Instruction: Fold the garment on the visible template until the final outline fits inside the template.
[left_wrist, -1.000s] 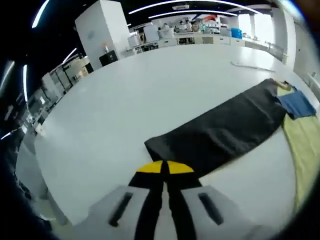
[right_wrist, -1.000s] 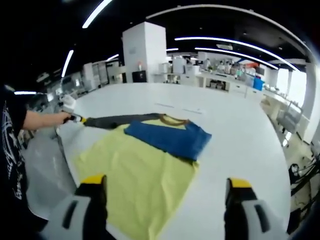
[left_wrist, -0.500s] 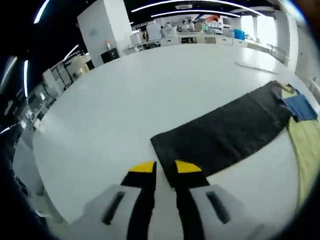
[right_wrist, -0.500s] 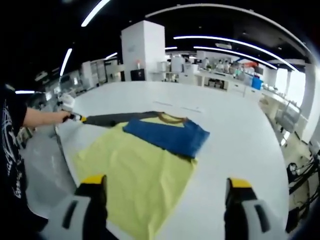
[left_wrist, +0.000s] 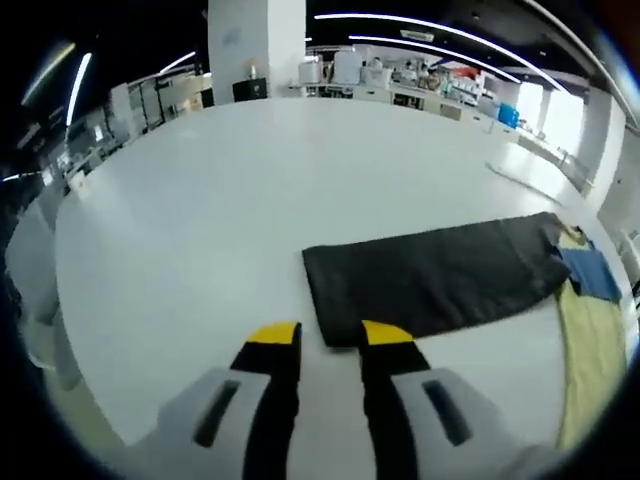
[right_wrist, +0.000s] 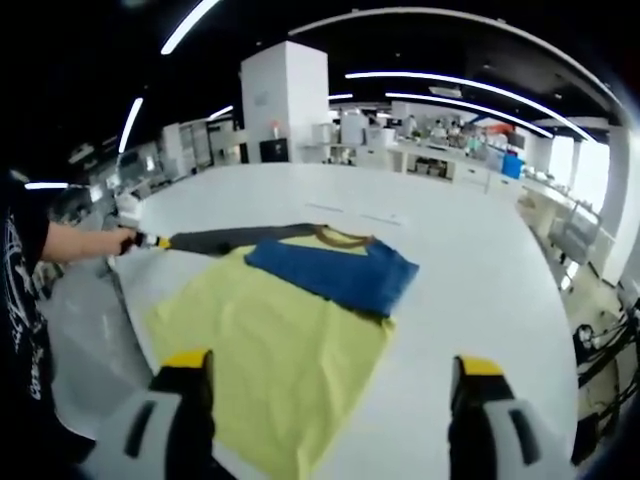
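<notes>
Now the left hand-held gripper (left_wrist: 331, 340), shut on the long dark fabric strip (left_wrist: 440, 277) a second ago, stands open just clear of its near end, strip flat on the white bench (left_wrist: 200, 200) beside the yellow garment (right_wrist: 270, 370); right hand-held gripper (right_wrist: 330, 375) wide open, holding nothing, above it.

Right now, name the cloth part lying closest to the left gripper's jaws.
The dark sleeve: its end lies just beyond the left gripper, while the blue part and yellow part lie farther away.
</notes>
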